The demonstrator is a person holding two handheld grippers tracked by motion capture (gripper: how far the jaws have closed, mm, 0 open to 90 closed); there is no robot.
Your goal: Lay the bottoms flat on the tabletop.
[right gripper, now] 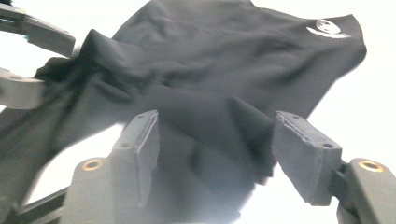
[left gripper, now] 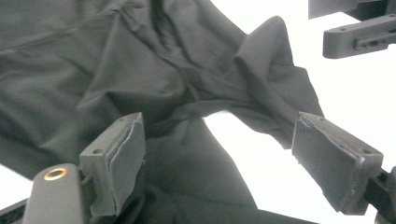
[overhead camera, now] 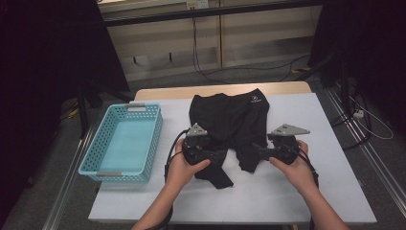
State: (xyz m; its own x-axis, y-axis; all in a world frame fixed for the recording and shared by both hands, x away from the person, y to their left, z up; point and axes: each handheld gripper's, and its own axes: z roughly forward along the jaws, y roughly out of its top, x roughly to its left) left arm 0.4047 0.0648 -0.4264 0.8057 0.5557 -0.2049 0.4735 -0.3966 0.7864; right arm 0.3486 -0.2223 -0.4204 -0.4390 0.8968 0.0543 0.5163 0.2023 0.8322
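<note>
Black shorts (overhead camera: 230,124) lie spread on the white table (overhead camera: 316,182), waistband toward the far edge, a small white logo (overhead camera: 255,100) near one corner of it, and the two legs pointing back at the person. The cloth looks thin and soft, falling in loose folds and creases; the near hem of each leg is rumpled and partly covered by the tools, so its outline is hard to follow from above. The left gripper (left gripper: 217,154) stands with its jaws spread wide, a leg of the shorts lying under and between them, the grey foam-like pads (left gripper: 128,158) not pressing on it. The right gripper (right gripper: 215,154) is likewise spread apart over the other leg's hem, the cloth between its jaws but clear of the pads (right gripper: 299,149); this view is a little blurred. Each pad is a flat rectangular block with rough-cut edges. Just left of the shorts sits a light blue plastic basket (overhead camera: 95,143) with perforated walls, its near right corner hidden behind the left hand (overhead camera: 184,167). The right hand (overhead camera: 294,165) grips its tool from below.
</note>
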